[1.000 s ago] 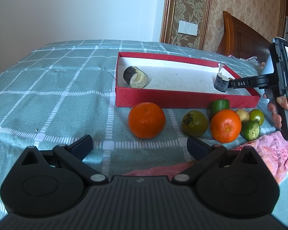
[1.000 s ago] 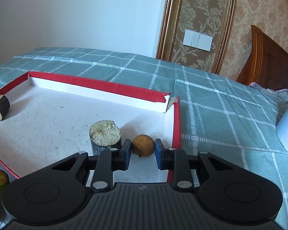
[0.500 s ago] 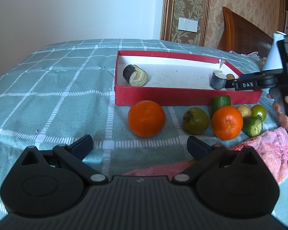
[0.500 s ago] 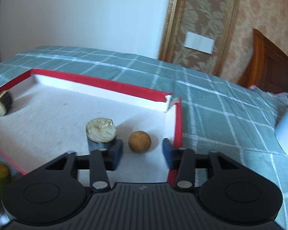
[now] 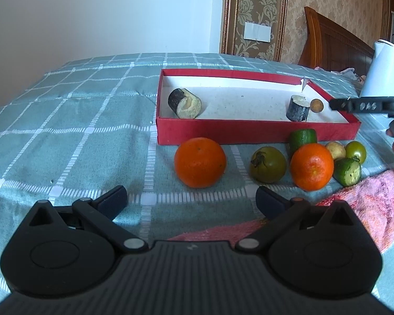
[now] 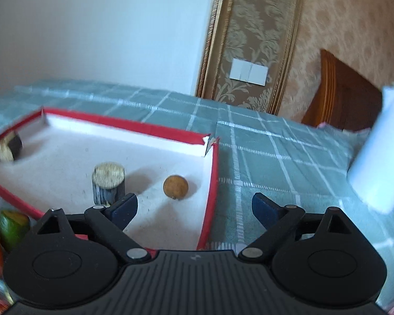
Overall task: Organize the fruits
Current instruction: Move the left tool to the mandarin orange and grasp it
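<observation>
Now both grippers spread wide, holding nothing: left gripper (image 5: 191,201) low over bed (image 5: 65,120), facing orange (image 5: 200,162); right gripper (image 6: 195,206) above box's (image 6: 208,199) right edge. Brown fruit (image 6: 175,186) lying in box's right corner, just beside dark stub (image 6: 108,183). Remaining fruits along box's near wall.

Inside the red box (image 6: 211,181), the small brown fruit (image 6: 175,186) lies near the right wall, with open white floor between it and the upright dark cylinder piece (image 6: 108,183). Before the box's front wall, the oranges (image 5: 200,162), green tomato (image 5: 268,164) and cucumber pieces (image 5: 347,171) crowd the cloth. The white kettle (image 5: 386,71) stands beyond the right corner.
</observation>
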The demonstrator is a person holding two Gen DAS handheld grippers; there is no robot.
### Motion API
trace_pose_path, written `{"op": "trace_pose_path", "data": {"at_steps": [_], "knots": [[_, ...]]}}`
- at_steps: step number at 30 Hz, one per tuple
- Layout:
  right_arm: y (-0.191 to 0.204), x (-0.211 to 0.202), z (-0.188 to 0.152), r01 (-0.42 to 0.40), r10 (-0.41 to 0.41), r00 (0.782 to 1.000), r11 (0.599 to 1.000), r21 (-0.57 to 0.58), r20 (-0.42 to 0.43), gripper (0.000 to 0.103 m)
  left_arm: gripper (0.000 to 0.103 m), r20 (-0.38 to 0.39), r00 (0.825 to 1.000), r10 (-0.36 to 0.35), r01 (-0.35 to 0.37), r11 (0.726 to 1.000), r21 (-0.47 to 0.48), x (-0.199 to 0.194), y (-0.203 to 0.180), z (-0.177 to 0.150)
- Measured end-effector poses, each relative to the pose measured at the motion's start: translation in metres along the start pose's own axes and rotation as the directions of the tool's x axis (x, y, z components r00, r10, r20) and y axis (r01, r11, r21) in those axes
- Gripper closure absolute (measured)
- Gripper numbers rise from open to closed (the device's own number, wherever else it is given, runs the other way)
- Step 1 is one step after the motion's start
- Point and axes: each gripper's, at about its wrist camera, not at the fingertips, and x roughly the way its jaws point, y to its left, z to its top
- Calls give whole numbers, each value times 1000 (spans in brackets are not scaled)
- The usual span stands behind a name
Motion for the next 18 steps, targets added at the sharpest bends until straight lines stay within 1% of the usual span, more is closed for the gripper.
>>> {"op": "trace_pose_path", "data": {"at_steps": [2,4,7,9,10,11,12,15,16,17,18], "knots": [[-9,-4,1,5,-6,1000,999,52,12,8,0,5,1000,26,-26,1000,13,0,-3,1],[-17,-5,0,12,-13,1000,996,92,15,5,0,33,999,43,-43,999,27,-2,-6,3],[-26,-3,-2,20,-19,1000,991,133,-12,4,0,76,993,90,-93,995,33,-5,-8,7],[-30,-1,-4,12,-8,1000,987,159,-27,4,3,78,992,94,-96,995,22,-4,-7,11],[-31,1,-4,5,1,999,986,169,-37,4,7,72,994,87,-89,996,17,-3,-6,13],[-32,2,-5,-4,12,999,985,173,-45,4,14,67,995,77,-78,997,12,-2,-7,15],[-32,2,-5,-10,19,999,984,178,-50,4,17,65,996,67,-68,998,12,-1,-8,16],[-30,4,-7,-11,21,998,985,173,-57,4,24,58,995,82,-85,995,50,5,-15,17],[-30,4,-7,-8,18,998,986,169,-58,4,31,45,996,83,-86,994,63,8,-17,16],[-29,5,-7,-4,14,998,986,165,-59,4,42,30,997,72,-74,995,63,11,-18,16],[-28,6,-8,-1,11,998,987,162,-61,4,47,26,998,52,-53,997,52,11,-16,17]]}}
